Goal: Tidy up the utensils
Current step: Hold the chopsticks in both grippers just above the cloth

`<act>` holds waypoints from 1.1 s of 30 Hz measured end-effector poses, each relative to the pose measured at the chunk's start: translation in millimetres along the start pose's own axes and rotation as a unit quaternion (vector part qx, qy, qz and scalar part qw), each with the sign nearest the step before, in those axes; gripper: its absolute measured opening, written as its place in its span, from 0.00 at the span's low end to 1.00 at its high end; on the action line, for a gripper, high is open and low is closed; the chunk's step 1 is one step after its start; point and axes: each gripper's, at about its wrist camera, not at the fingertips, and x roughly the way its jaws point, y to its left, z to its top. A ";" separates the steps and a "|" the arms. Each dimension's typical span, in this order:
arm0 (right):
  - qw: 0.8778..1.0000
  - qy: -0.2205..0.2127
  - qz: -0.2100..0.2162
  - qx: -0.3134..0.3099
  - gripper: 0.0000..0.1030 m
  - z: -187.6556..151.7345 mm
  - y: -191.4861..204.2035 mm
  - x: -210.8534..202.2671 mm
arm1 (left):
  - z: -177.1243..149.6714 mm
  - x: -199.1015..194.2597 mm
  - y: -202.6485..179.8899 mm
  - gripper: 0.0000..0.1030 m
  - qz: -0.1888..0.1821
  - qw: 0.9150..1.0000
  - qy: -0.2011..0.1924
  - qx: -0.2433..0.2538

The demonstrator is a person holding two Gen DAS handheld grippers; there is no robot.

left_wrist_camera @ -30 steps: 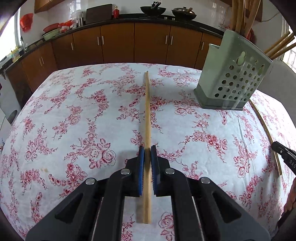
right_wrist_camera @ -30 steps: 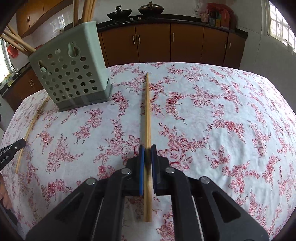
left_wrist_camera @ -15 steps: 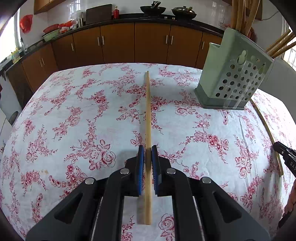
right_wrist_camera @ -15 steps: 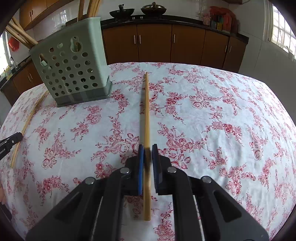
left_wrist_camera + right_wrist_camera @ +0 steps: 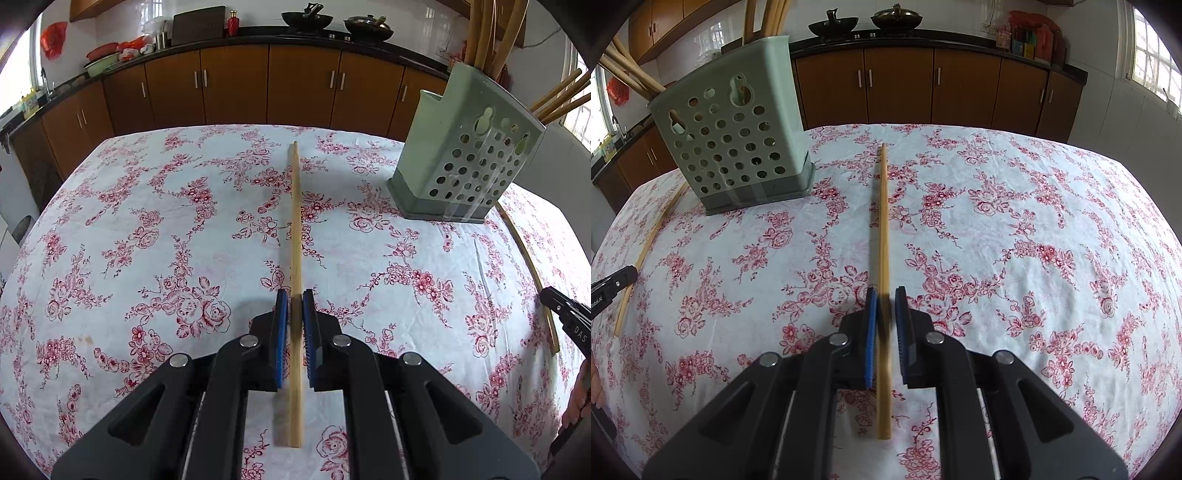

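My left gripper straddles a wooden chopstick on the floral tablecloth; a small gap shows between each blue pad and the stick. My right gripper straddles another chopstick the same way, with the right pad clearly off it. The green perforated utensil holder stands at the far right in the left wrist view and at the far left in the right wrist view, with several chopsticks in it. Each gripper's tip shows at the other view's edge.
Brown cabinets and a counter with pans lie beyond the table's far edge. The table falls away at left and right. A window is at the right.
Both grippers' jaws have spread slightly around their chopsticks. The chopsticks lie in the same place on the cloth.
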 end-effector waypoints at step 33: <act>1.000 -0.001 0.002 0.001 0.14 -2.5 0.5 -2.7 | -5.5 -4.7 -7.4 0.17 0.005 1.000 0.001 0.019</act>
